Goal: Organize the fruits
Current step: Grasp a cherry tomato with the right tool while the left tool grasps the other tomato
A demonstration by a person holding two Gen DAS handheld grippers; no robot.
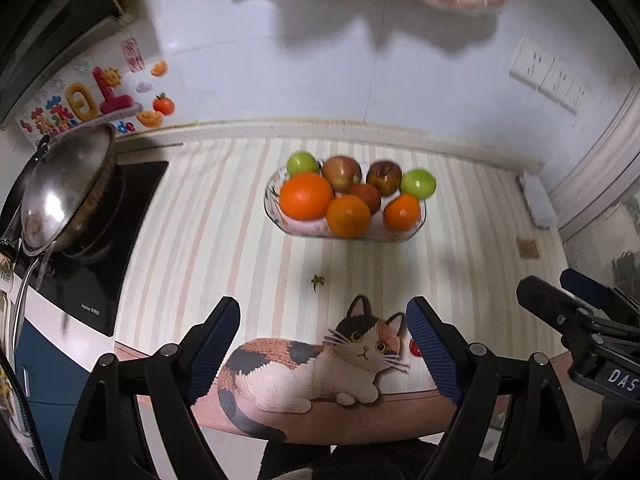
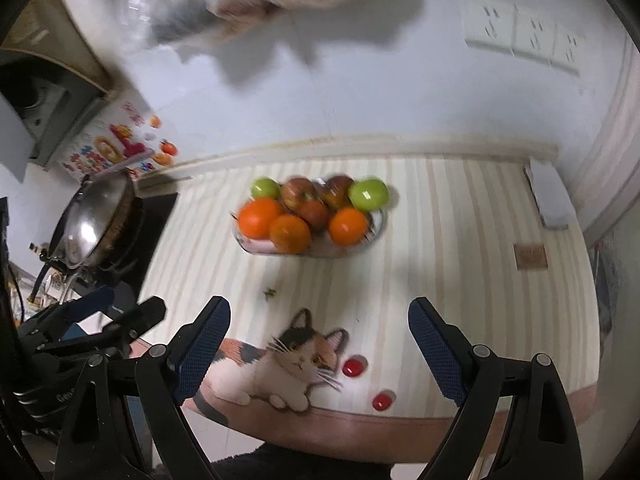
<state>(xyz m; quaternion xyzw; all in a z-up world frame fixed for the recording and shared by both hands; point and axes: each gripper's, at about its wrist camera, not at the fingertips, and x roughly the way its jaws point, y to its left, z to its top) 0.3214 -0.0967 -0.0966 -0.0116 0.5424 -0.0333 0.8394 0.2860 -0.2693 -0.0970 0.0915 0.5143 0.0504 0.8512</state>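
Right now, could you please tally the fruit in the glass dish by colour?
Round orange oranges: 3
Dark red apples: 3
Shiny green apples: 2
Total: 8 fruits in the clear oval glass dish.

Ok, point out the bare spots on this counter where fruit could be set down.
Free: the striped strip between the glass dish and the stove, and the stretch right of the dish toward the brown patch. Crowded: the dish itself, piled with oranges and apples.
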